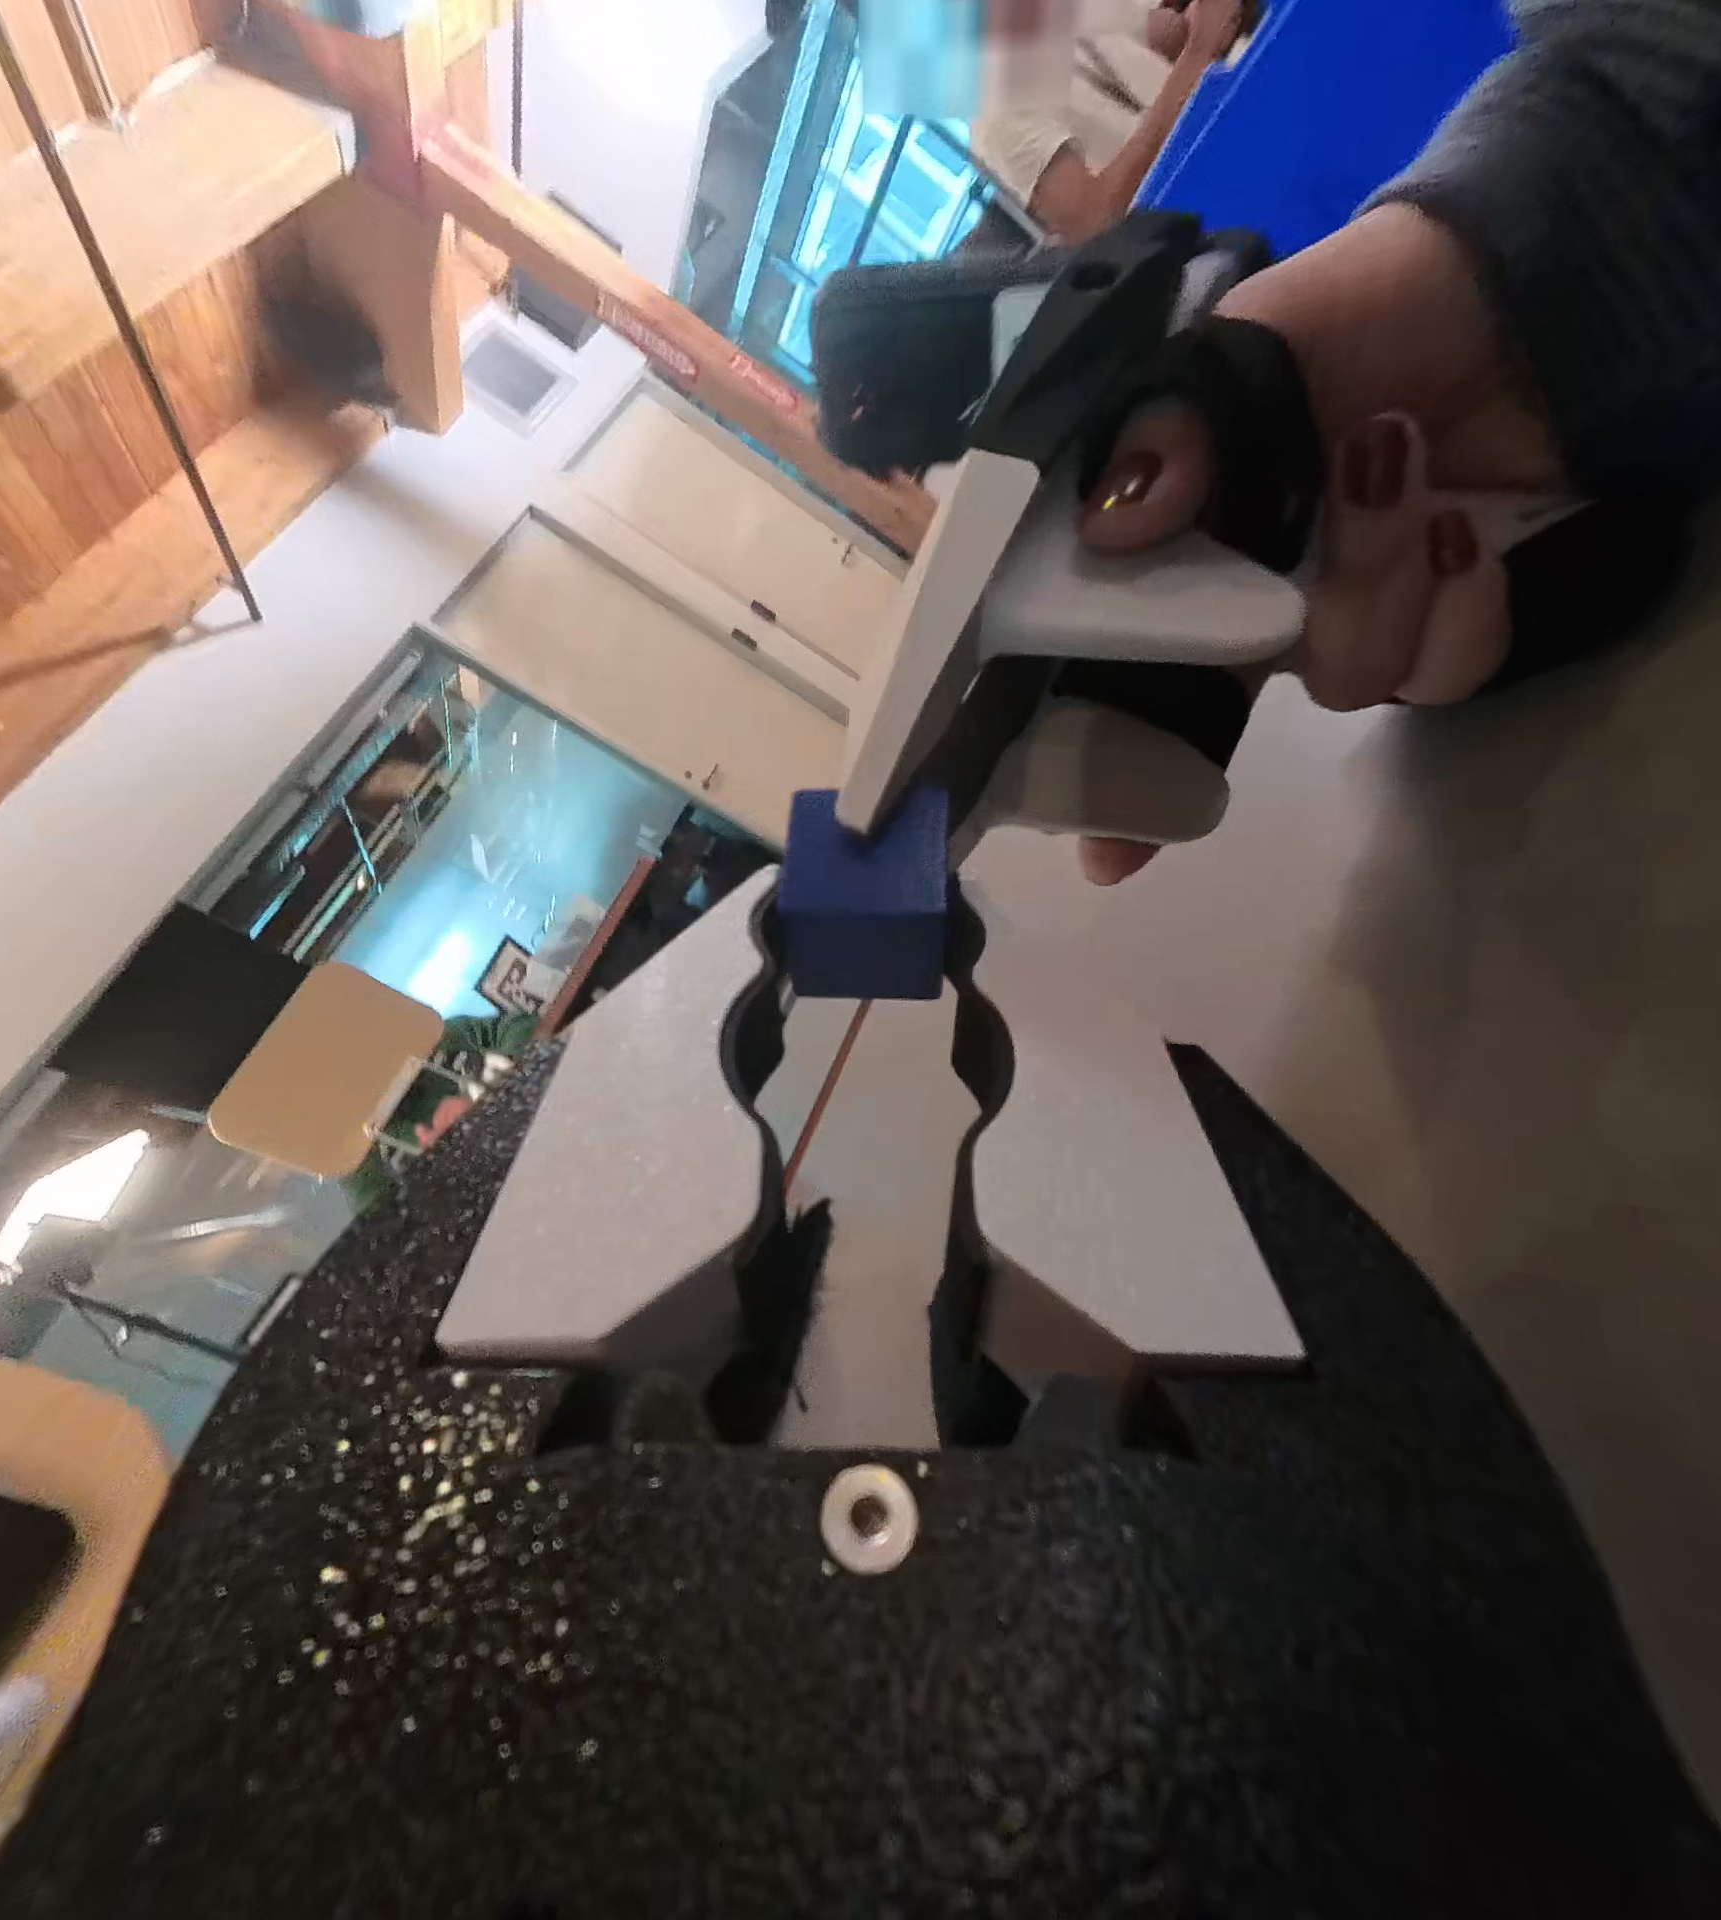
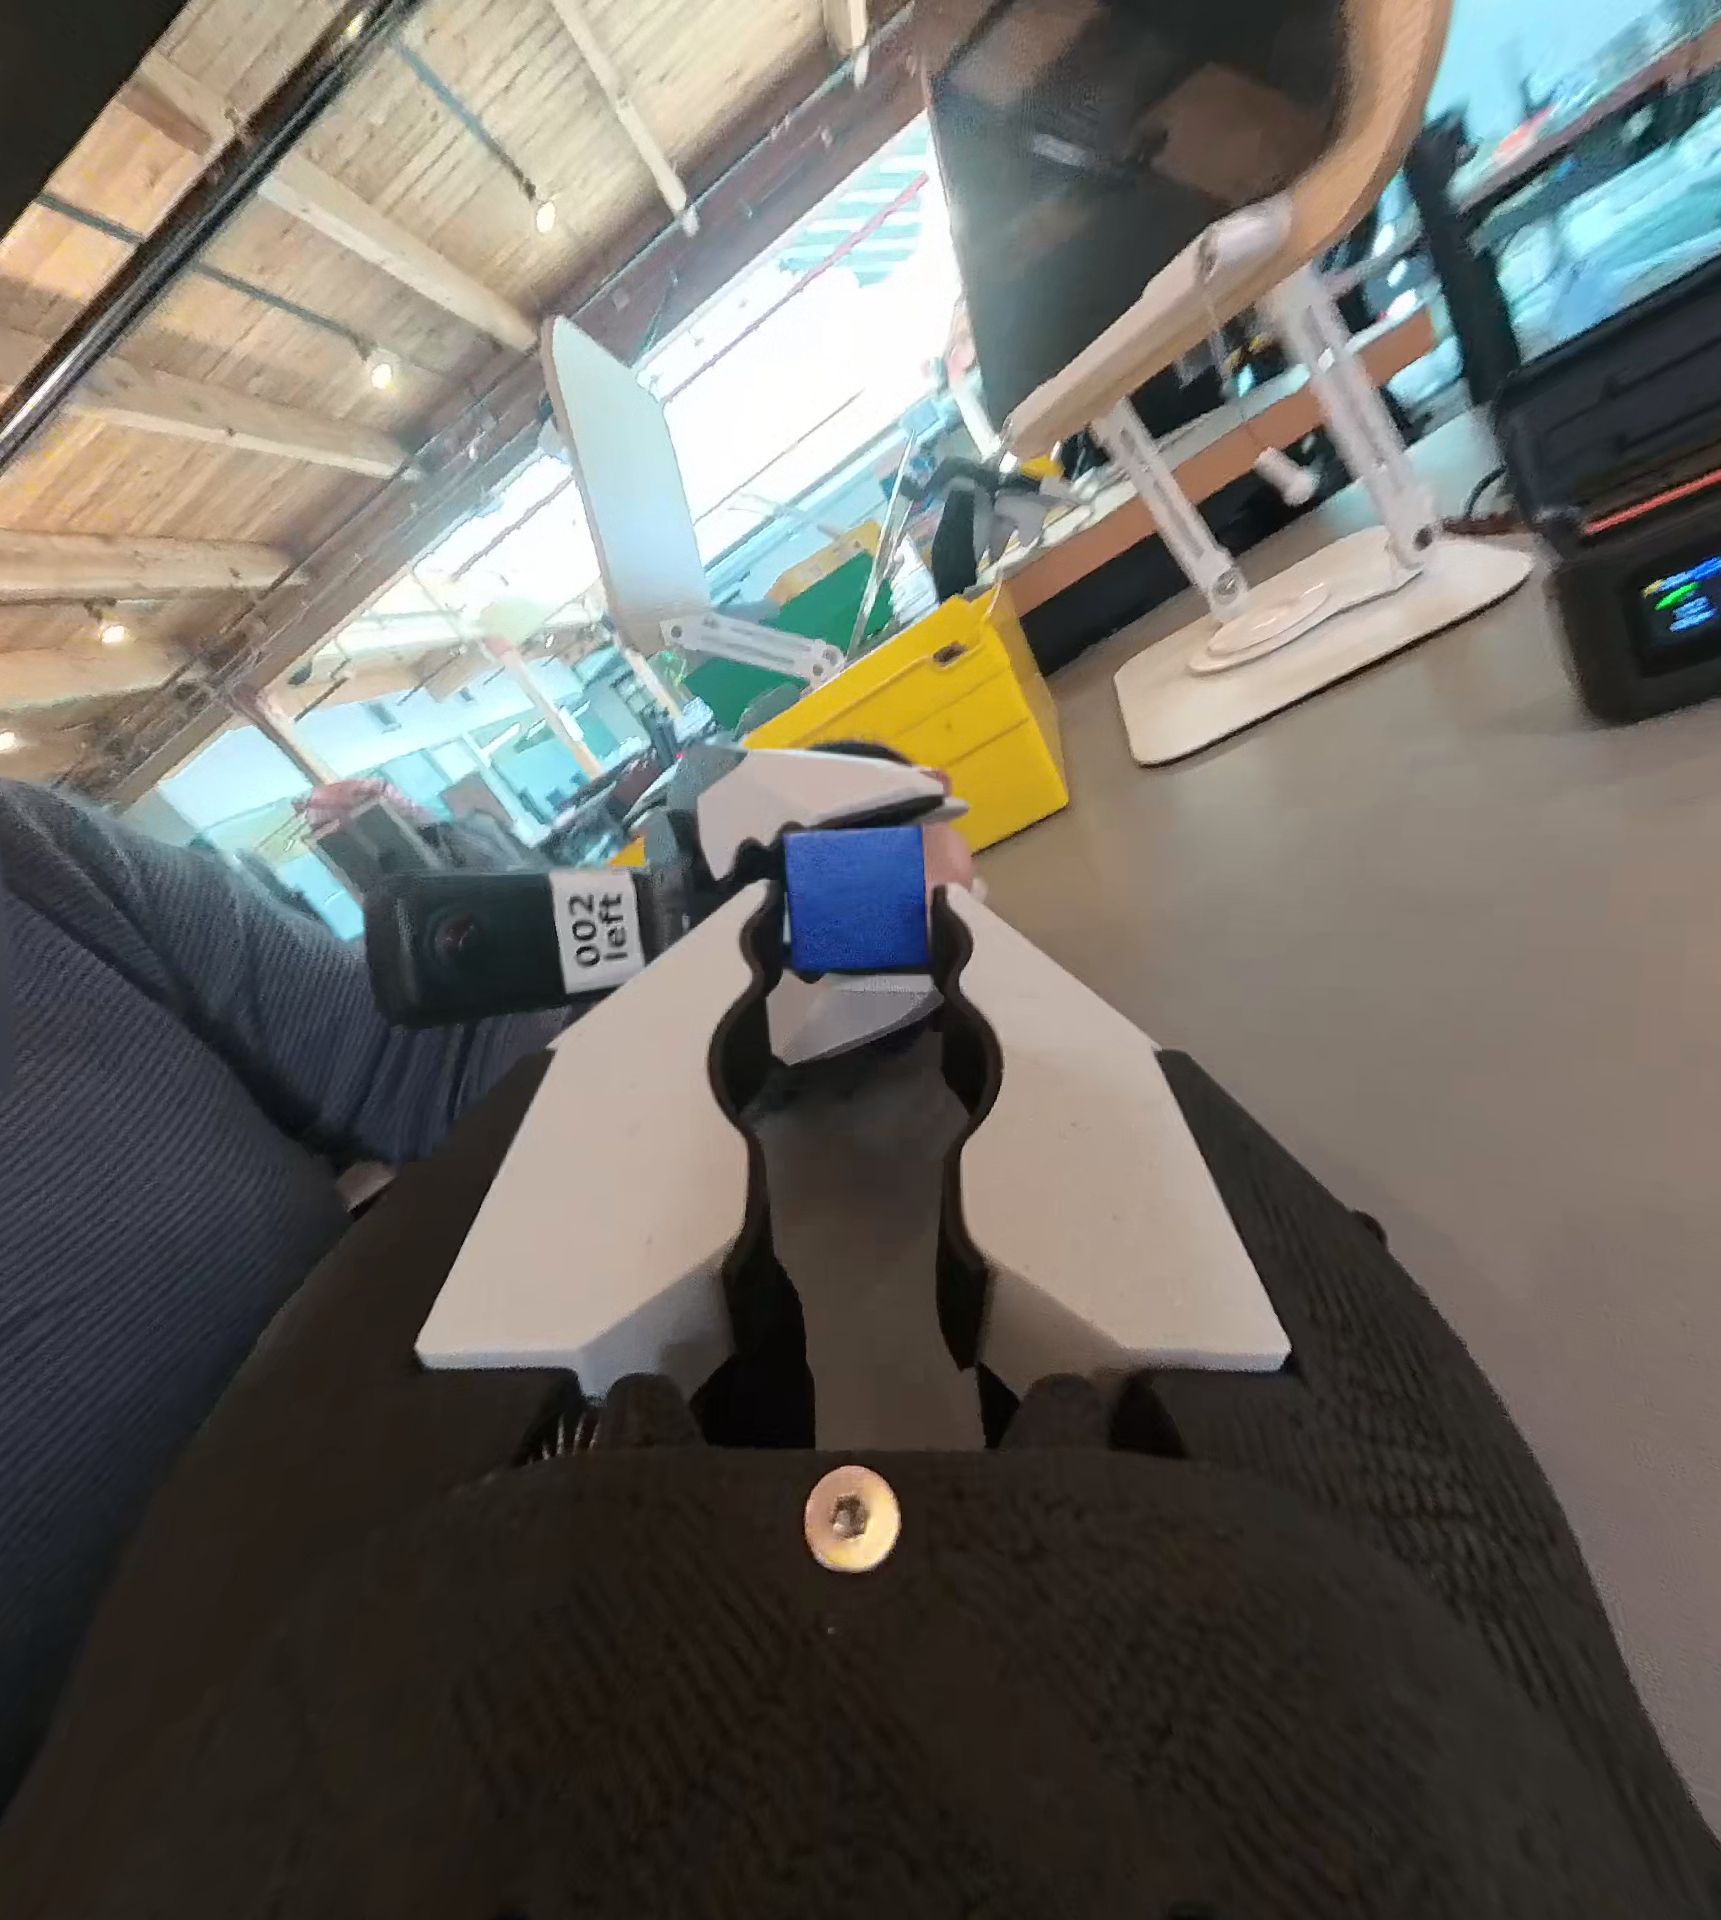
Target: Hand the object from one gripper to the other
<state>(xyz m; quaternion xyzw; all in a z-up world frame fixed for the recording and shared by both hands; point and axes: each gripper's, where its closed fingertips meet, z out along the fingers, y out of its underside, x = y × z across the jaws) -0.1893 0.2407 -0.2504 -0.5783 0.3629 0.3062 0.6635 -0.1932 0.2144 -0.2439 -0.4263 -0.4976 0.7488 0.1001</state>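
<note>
Right now both tongs meet on the blue cube [image 1: 861,914]: left gripper [image 1: 866,935] pinches it at its fingertips, right gripper [image 2: 856,925] clamps the same cube crosswise. Looks mid-handover. One side should loosen only once the other's grip is firm, keeping the cube square between pads.
</note>
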